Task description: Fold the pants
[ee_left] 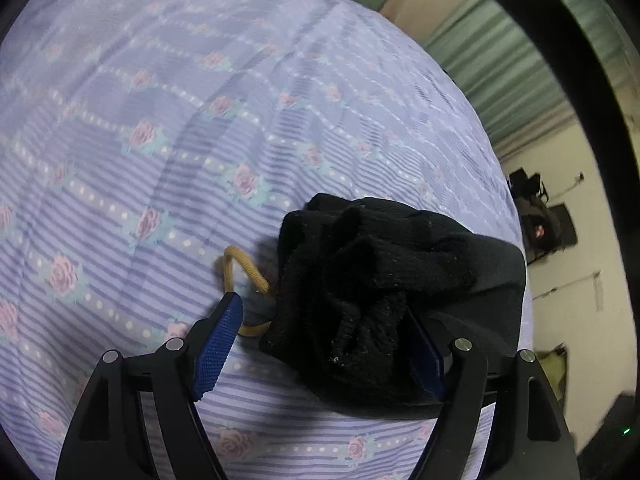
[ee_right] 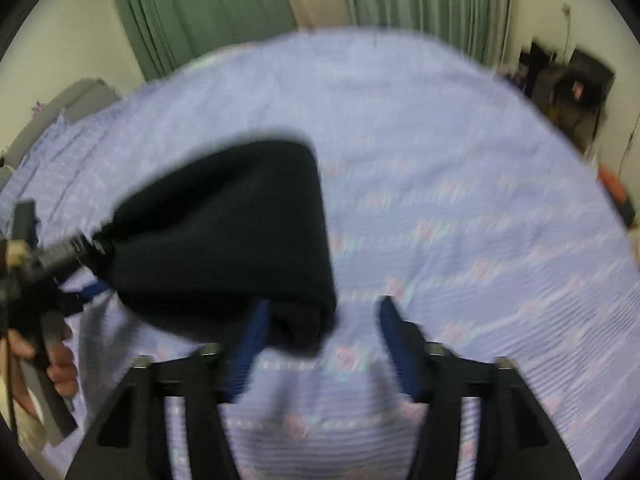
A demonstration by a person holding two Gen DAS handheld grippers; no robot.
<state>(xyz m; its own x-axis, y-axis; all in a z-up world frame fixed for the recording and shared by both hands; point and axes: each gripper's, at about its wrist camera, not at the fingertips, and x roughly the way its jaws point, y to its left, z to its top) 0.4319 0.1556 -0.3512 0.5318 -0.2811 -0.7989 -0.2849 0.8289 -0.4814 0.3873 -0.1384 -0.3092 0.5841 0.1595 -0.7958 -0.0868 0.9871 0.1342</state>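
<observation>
The black pants (ee_left: 372, 280) lie bunched on the purple flowered bedsheet (ee_left: 160, 120), with a tan drawstring (ee_left: 244, 268) looping out on the left. My left gripper (ee_left: 324, 320) is open; the waistband bunch sits between its blue pads, against the right one. In the right wrist view the pants (ee_right: 224, 232) are a folded black bundle on the sheet (ee_right: 440, 160). My right gripper (ee_right: 324, 312) is open and empty, its left pad (ee_right: 252, 340) at the bundle's near corner. The left gripper (ee_right: 88, 264) shows at the bundle's left end. This view is blurred.
Green curtains (ee_right: 192, 8) hang behind the bed. A pillow (ee_right: 60, 108) lies at the far left. Dark equipment (ee_right: 568, 84) stands against the wall at the right. The bed edge (ee_left: 516, 216) falls away at the right in the left wrist view.
</observation>
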